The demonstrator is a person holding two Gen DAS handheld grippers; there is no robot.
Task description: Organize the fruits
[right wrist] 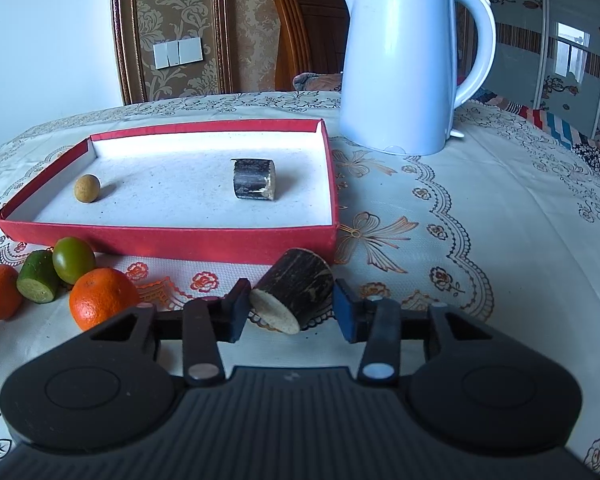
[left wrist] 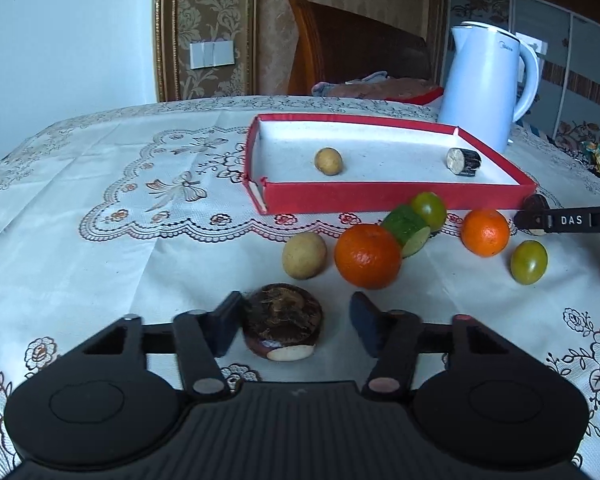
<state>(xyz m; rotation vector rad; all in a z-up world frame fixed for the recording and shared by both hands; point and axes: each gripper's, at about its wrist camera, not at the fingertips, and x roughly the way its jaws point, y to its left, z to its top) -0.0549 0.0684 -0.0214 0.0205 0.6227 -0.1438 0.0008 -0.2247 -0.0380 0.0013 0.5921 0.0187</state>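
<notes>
Left wrist view: the left gripper has jaws part-open around a water chestnut, right pad apart; an orange sits at one o'clock. Right wrist view: the right gripper jaws pinch a sugarcane piece; the red tray lies at twelve, kettle at one.

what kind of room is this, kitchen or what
Probably a room in a home, maybe a bedroom or living space rather than a kitchen: patterned wallpaper, a lace-patterned tablecloth, a wooden headboard-like piece behind the table, and an electric kettle.
</notes>
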